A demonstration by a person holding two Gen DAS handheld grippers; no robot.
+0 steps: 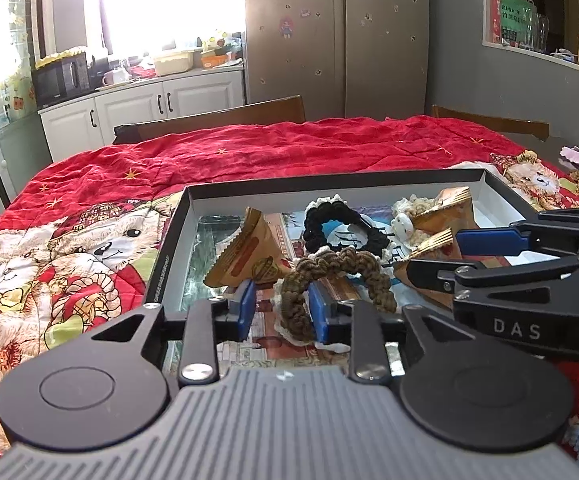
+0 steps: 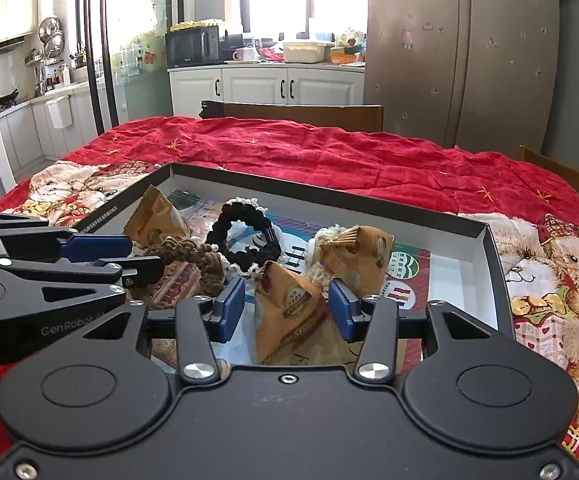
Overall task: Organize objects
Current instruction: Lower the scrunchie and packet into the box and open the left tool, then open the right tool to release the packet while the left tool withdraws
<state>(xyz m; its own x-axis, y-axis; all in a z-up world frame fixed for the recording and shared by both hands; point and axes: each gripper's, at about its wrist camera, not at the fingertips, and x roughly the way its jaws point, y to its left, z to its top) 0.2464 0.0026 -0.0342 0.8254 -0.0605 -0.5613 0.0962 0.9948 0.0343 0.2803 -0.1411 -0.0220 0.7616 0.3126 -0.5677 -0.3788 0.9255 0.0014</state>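
Note:
A shallow black box [image 1: 329, 184] lies on the table and holds hair ties and snack packets. My left gripper [image 1: 283, 312] stands open over its near edge. A brown crocheted scrunchie [image 1: 329, 268] lies between the blue pads, close to the right one, with a gap to the left pad. My right gripper [image 2: 285, 312] is open around a golden-brown snack packet [image 2: 289, 304], with gaps on both sides. A black scrunchie [image 2: 245, 240] lies mid-box. Two more packets [image 2: 365, 256] [image 2: 153, 216] lie right and left. Each gripper shows in the other's view [image 1: 441, 254] [image 2: 141, 258].
A red quilted cloth [image 1: 249, 152] printed with teddy bears covers the table. Wooden chair backs [image 2: 301, 114] stand along the far edge. Behind them are white cabinets [image 1: 137, 108] and a tall fridge [image 2: 461, 52]. A cream scrunchie [image 1: 405, 216] sits at the back right of the box.

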